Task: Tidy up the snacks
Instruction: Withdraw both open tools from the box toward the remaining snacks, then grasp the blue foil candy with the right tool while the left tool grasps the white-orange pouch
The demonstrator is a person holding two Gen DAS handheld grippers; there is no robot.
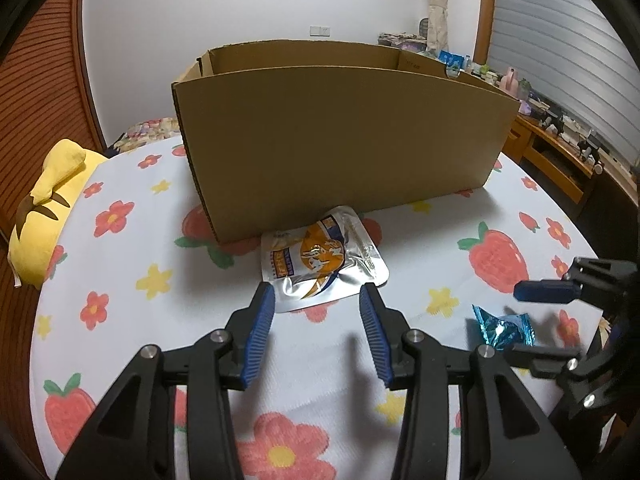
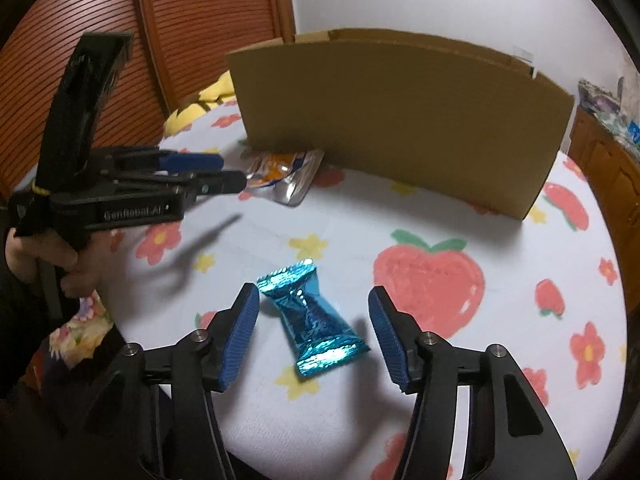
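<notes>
The work surface is a round table under a white cloth [image 1: 328, 364] printed with strawberries and flowers; its rim curves close behind both tools and falls away on the right toward a wooden desk [image 1: 560, 160]. An open-topped cardboard box [image 1: 340, 136] stands upright across the far half of the table, its long front wall facing the tools, leaving a broad band of bare cloth between that wall and the near rim. A silver and orange snack pouch [image 1: 324, 258] lies flat with its far corner touching the base of the box wall, set slightly askew, with its near edge just ahead of the left gripper [image 1: 317, 294]. That gripper hovers low over the cloth with its blue-padded jaws spread apart and nothing between them; the pouch sits just beyond the fingertips. A blue foil snack packet [image 2: 314, 322] lies flat on the cloth well clear of the box, nearer the rim, its long axis running diagonally from far-left to near-right in the right wrist view, with crimped ends flared and the middle pinched. The right gripper [image 2: 313, 296] is spread wide, one finger on either side of the packet; neither pad can be seen touching it. Open cloth surrounds the packet on all sides. A yellow plush toy [image 1: 48, 216] rests at the table's left edge, apart from the box.
</notes>
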